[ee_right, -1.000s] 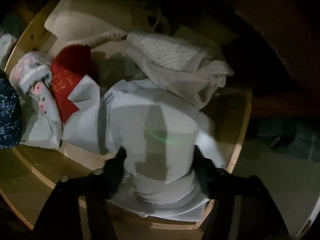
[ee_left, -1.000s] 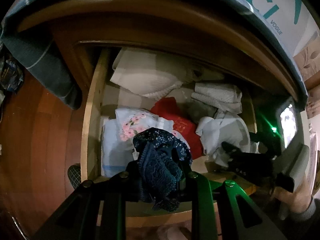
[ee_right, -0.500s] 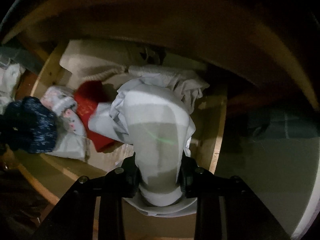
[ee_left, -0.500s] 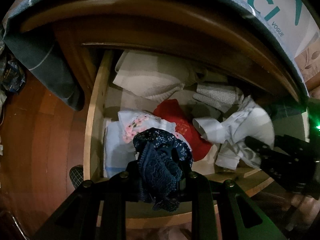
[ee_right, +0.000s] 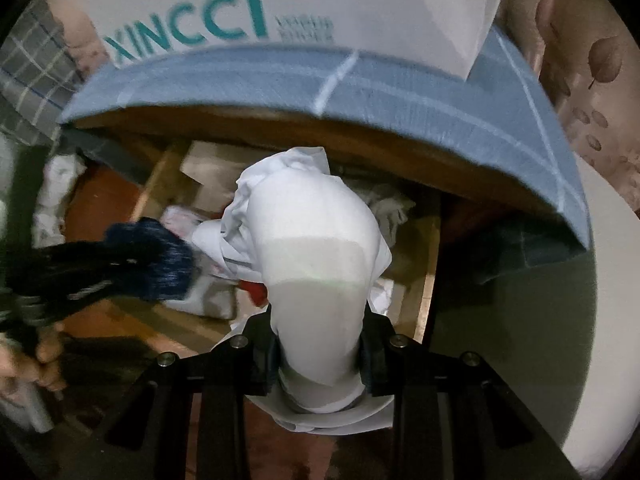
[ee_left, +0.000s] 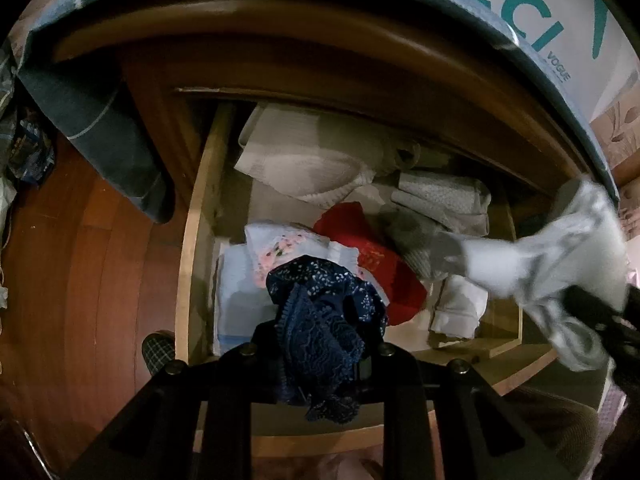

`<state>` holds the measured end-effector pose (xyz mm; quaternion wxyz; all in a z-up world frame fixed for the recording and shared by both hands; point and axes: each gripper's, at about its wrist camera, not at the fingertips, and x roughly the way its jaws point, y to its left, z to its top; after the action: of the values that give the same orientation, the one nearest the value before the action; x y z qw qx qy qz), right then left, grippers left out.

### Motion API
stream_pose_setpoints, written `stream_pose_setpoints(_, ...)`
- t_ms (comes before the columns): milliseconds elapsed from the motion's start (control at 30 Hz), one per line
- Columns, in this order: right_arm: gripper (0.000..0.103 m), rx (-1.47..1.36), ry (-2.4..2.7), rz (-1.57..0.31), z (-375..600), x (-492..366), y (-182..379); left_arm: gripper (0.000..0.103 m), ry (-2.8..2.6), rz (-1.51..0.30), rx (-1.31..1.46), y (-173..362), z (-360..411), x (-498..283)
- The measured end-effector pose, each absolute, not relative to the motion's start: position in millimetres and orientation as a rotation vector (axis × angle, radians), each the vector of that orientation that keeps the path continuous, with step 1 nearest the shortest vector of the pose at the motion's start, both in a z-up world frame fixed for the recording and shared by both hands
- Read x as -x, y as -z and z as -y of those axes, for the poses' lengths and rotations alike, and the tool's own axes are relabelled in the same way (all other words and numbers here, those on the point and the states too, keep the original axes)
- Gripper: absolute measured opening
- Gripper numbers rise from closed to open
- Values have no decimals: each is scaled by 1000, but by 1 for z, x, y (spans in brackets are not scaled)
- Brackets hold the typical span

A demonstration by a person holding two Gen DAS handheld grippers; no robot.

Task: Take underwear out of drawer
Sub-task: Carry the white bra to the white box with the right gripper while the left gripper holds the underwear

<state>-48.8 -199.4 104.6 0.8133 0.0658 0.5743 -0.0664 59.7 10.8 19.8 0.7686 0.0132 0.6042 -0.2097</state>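
Note:
The wooden drawer (ee_left: 196,240) stands pulled out, with several folded garments inside: white, floral and red ones. My left gripper (ee_left: 316,354) is shut on dark blue lace underwear (ee_left: 320,320), held above the drawer's front edge. My right gripper (ee_right: 318,350) is shut on pale white-and-grey underwear (ee_right: 316,256), lifted well above the drawer. From the left wrist view that white piece (ee_left: 560,268) hangs at the far right, blurred. In the right wrist view the blue underwear (ee_right: 160,256) shows at the left in the other gripper.
A bed edge with blue-grey sheet (ee_right: 400,92) overhangs the drawer, and a white bag with teal lettering (ee_right: 240,20) lies on it. Red-brown wooden floor (ee_left: 80,260) lies left of the drawer. A hand (ee_right: 44,364) shows at lower left in the right wrist view.
My right gripper closed on the white underwear and lifted it up out of the drawer toward the bed edge. The left gripper stayed still with the blue underwear.

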Motion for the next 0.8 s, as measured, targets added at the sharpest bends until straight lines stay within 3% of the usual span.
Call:
stream_pose_setpoints(500, 28, -122, 143, -956, 195, 53, -260, 23, 466, -1285, -59, -25, -8, -53)
stream_pose_setpoints(800, 29, -105, 245, -805, 227, -30, -328, 23, 464, -1266, -75, -27, -5, -50)
